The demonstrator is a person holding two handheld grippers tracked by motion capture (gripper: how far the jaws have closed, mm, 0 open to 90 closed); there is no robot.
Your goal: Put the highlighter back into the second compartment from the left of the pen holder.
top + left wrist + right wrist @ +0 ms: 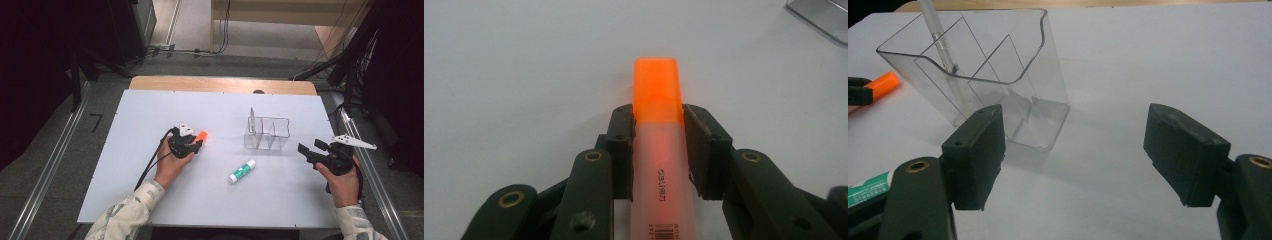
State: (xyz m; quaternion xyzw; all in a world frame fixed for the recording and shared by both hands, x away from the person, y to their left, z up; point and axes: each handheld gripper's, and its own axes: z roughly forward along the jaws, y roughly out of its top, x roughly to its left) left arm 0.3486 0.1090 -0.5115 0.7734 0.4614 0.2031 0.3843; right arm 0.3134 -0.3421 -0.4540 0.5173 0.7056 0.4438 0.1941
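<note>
An orange highlighter [657, 85] with a pale barrel lies between the jaws of my left gripper [657, 114], whose pads press on both its sides just below the cap. In the high view this gripper [196, 143] rests left of centre on the white table, the highlighter's orange cap [201, 135] poking out. My right gripper [303, 149] hovers open at the right, its jaws spread wide [1075, 135] with nothing between them, pointing at a clear plastic organiser [998, 75] [268, 133]. A thin pen [940, 40] leans in the organiser's left compartment.
A white glue stick with a green label [242, 171] lies in front of the organiser, between the two hands. The white table top [150, 200] has metal rails along both sides. Cables and dark stands lie beyond the far edge.
</note>
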